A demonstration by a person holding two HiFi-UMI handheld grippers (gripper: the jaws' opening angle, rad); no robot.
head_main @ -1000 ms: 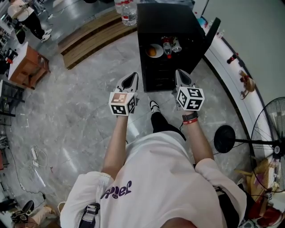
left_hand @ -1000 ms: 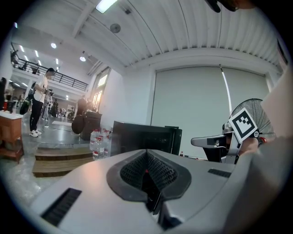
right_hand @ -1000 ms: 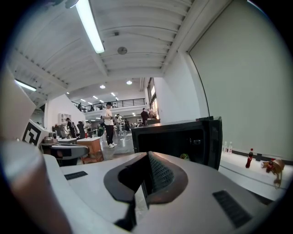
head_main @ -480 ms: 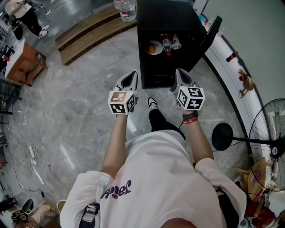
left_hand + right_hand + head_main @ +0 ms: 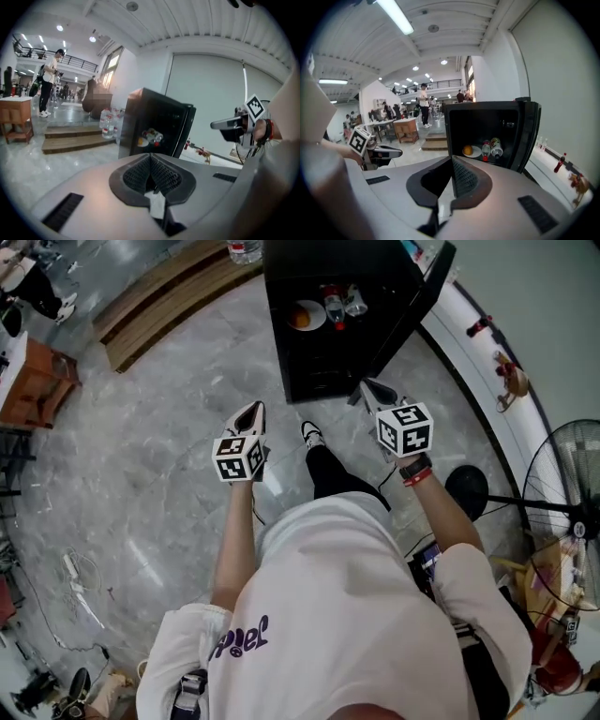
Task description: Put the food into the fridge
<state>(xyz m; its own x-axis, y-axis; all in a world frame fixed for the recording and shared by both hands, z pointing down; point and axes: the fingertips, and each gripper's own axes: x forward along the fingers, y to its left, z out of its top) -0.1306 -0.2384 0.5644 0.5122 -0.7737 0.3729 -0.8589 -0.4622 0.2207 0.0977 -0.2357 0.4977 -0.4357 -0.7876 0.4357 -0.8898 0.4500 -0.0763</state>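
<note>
A small black fridge (image 5: pixel 319 343) stands on the floor ahead of me with its door (image 5: pixel 412 306) swung open to the right. On its shelf lie a white plate with an orange (image 5: pixel 305 316) and two bottles (image 5: pixel 343 304); the same shelf with the orange (image 5: pixel 467 150) and bottles (image 5: pixel 491 147) shows in the right gripper view. My left gripper (image 5: pixel 248 415) is shut and empty, held low to the left of the fridge. My right gripper (image 5: pixel 373 390) is shut and empty, close to the door's lower edge.
A standing fan (image 5: pixel 572 474) with a round base (image 5: pixel 466 491) is at my right. A white ledge (image 5: pixel 487 352) runs along the right wall. Wooden steps (image 5: pixel 150 292) and a wooden table (image 5: pixel 37 381) lie to the left, water bottles (image 5: pixel 108 124) beside the fridge. A person (image 5: pixel 49 82) stands far off.
The fridge now sits higher in the head view and the grippers farther from it. Both hands have spread apart; the left dropped lower left. Both grippers stayed shut.
</note>
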